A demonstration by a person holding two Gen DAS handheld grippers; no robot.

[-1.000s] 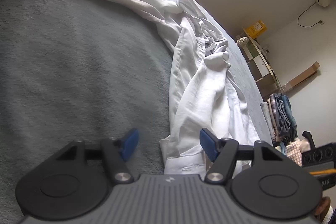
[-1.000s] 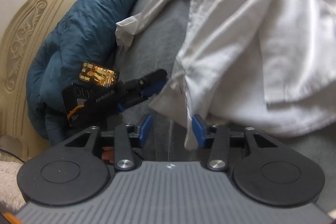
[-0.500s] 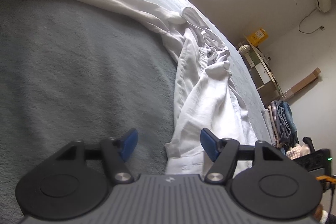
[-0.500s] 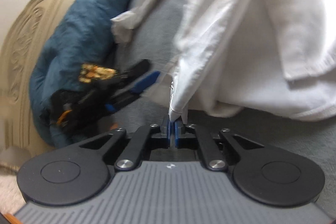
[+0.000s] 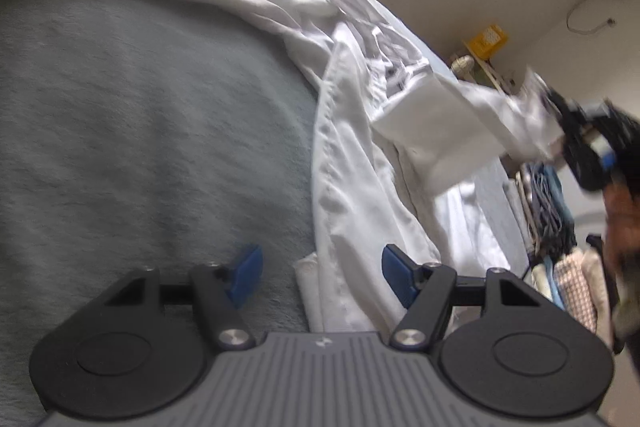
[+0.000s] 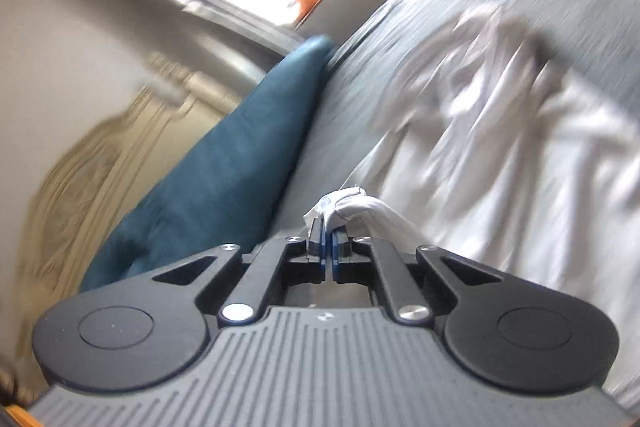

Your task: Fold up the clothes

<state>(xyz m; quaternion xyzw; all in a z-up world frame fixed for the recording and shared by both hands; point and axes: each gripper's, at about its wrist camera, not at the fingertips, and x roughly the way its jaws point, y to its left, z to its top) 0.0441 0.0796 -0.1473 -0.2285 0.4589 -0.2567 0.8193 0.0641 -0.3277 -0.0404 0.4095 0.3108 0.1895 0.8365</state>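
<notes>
White shirt (image 5: 352, 163) sprawled across bed (image 5: 140, 131), one corner now lifted off it toward near edge by right tool (image 6: 327, 245), clenched since a moment ago. Left tool (image 5: 316, 267) released, straddling hem. Unfolded yet.

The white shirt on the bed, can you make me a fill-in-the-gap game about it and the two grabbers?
1. The right gripper is ____ on a corner of the white shirt.
2. The left gripper has its jaws ____, with the shirt's edge lying between them.
3. The shirt lies on a ____ bed cover.
4. Beside the bed cover is a dark ____ quilt.

Missing words: shut; open; grey; blue
</notes>
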